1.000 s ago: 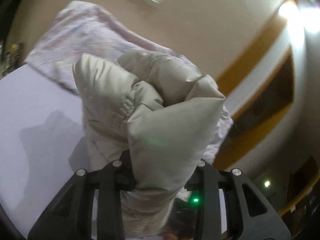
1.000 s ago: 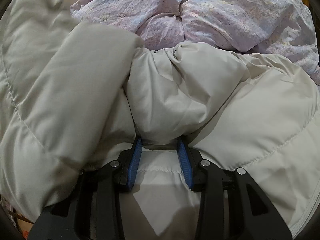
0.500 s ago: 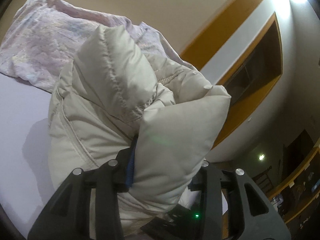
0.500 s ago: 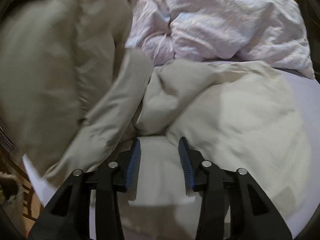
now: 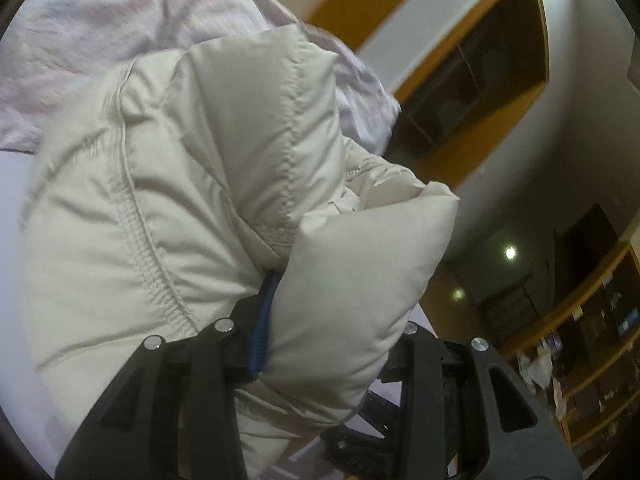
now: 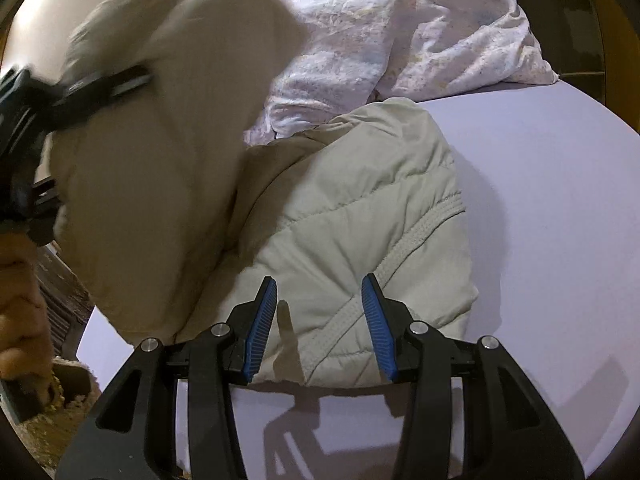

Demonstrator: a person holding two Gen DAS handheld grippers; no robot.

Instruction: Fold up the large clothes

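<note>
Left hand-held gripper [image 5: 332,320] is clamped on a thick fold of the cream puffer jacket [image 5: 192,200]. We see one blue pad [image 5: 262,328] pressed into the fabric; the other finger is buried behind the bulge. The gripped bunch is held up off the bed, with quilted seams running across it.

Right hand-held gripper [image 6: 320,320] has its jaws spread with nothing between them. Both blue pads [image 6: 378,328] are fully visible, hovering just above the part of the jacket [image 6: 360,232] that lies on the bed. That part sits near the bed's [image 6: 540,200] near edge, quilted and flat, with a ribbed seam running diagonally under the gripper.

In the right wrist view the lifted part of the jacket hangs at the left, blurred, with the left hand-held gripper [image 6: 80,88] biting into it from the left. The person's hand [image 6: 20,308] shows at the far left edge.

A crumpled pink-and-white duvet [image 6: 400,32] lies along the far side of the bed, touching the jacket's far edge. The bed sheet is pale lilac.
</note>
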